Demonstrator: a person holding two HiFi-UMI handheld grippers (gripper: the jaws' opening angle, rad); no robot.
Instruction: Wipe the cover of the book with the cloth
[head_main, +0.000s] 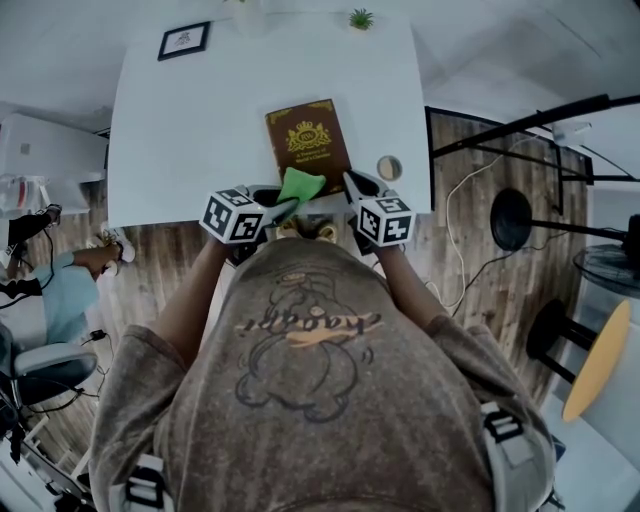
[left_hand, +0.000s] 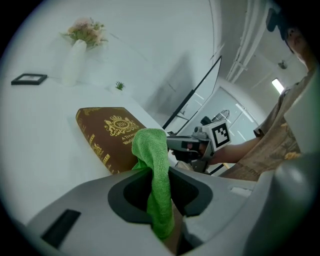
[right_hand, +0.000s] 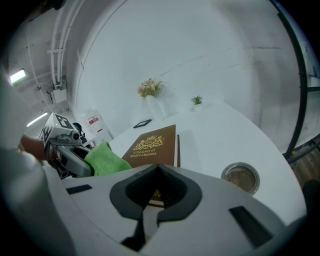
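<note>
A brown book (head_main: 308, 142) with a gold crest lies closed on the white table (head_main: 190, 130), near its front edge. My left gripper (head_main: 280, 209) is shut on a green cloth (head_main: 300, 185), which hangs over the book's near end. In the left gripper view the cloth (left_hand: 156, 165) rises from between the jaws in front of the book (left_hand: 107, 132). My right gripper (head_main: 353, 185) hovers at the book's near right corner, shut and holding nothing. In the right gripper view the book (right_hand: 152, 145) lies just ahead, with the cloth (right_hand: 106, 159) to its left.
A small round metal tin (head_main: 389, 168) stands right of the book, also shown as the tin (right_hand: 240, 176) in the right gripper view. A picture frame (head_main: 183, 40), a vase of flowers (left_hand: 76, 55) and a small plant (head_main: 361, 18) stand at the table's far side.
</note>
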